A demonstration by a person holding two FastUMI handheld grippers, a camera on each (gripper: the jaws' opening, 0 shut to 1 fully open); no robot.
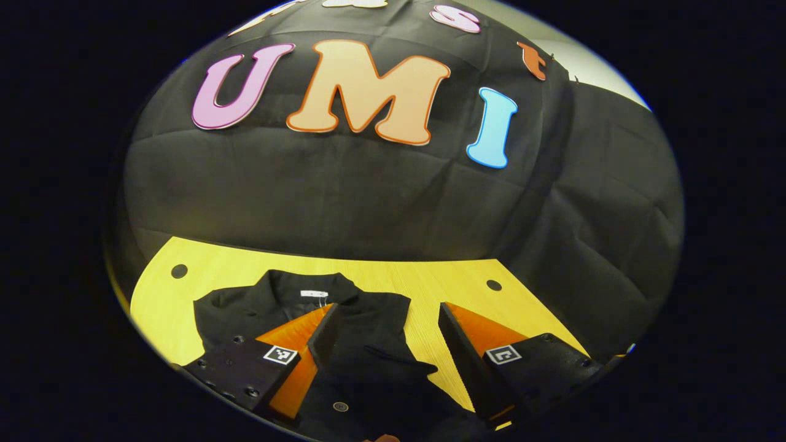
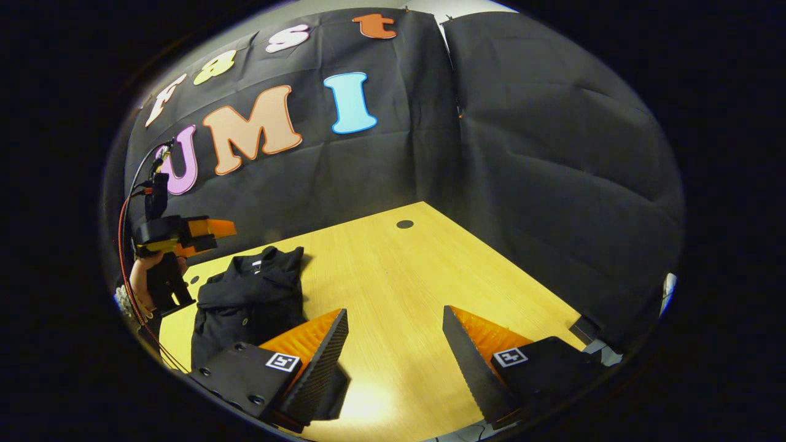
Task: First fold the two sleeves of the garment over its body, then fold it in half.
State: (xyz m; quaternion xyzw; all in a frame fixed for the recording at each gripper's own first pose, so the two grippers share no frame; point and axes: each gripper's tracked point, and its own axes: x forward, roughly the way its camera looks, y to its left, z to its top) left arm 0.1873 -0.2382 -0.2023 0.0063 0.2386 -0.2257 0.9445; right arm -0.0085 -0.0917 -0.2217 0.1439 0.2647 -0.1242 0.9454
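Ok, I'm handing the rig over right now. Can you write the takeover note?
Left gripper: open, holding nothing, hovering above the black jacket.
Right gripper: open, holding nothing, over bare wooden table, to the jacket's side.
Jacket: on the table, collar toward the booth wall. It looks narrow and bunched in the right gripper view, so the sleeves may already be folded in; I cannot confirm it.
Left: check the sleeves, then fold the jacket in half.
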